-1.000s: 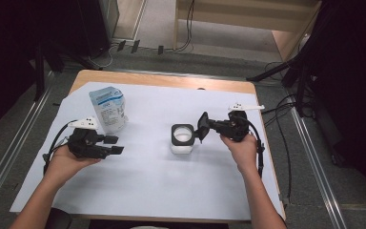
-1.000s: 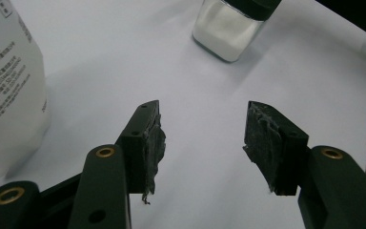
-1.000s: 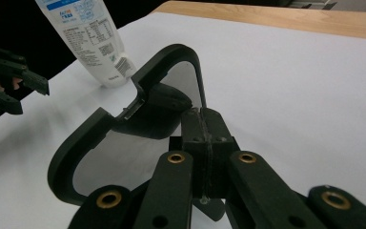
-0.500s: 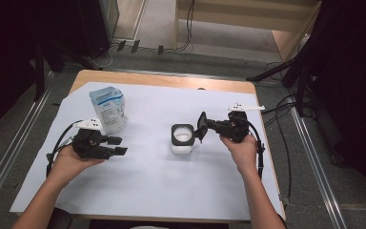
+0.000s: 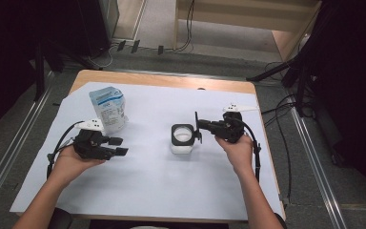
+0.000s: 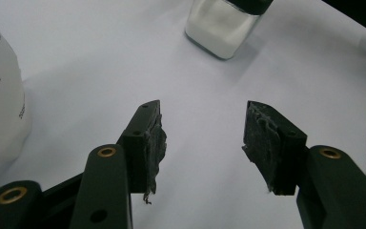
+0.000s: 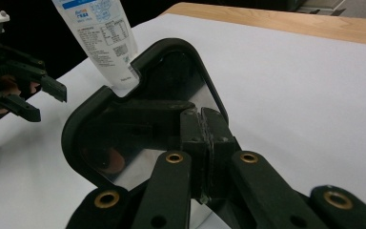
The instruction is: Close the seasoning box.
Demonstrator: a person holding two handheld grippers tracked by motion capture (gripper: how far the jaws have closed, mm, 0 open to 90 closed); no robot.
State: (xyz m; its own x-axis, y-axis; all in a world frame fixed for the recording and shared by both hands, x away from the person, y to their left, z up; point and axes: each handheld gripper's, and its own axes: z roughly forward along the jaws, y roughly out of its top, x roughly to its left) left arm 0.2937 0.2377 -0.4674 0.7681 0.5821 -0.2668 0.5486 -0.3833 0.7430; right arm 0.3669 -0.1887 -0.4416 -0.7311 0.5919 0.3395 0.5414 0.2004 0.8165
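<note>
- Holding the lid (image 7: 138, 114) by its edge, your right gripper (image 5: 200, 129) has its jaws pressed together on the rim, with the black, rounded-square frame and clear window standing upright in front of them in the right gripper view.
- In the high view the lid stands on edge just beside the jar (image 5: 182, 138), at the jar's right side, so the coming move turns on that short gap: the jar mouth lies to the left of your right jaws and a little below.
- You would judge that the lid has to tip from upright to flat before it can sit over the open mouth; its flat face now looks sideways, not down.
- The jar stands upright near the middle of the white sheet (image 5: 147, 191), open on top, with white powder inside, as the left gripper view shows at its top edge (image 6: 221, 26).
- Your left gripper (image 5: 119, 146) rests low on the sheet with its jaws spread wide and empty; the jar lies ahead of them, well apart, so your right hand is the nearer one.
- A white pouch (image 5: 107, 109) stands upright just beyond your left gripper, near the sheet's far left part.
- Around the table (image 5: 171, 81) you have a grey floor (image 5: 138, 57) with cables, and dark stands to the right.
</note>
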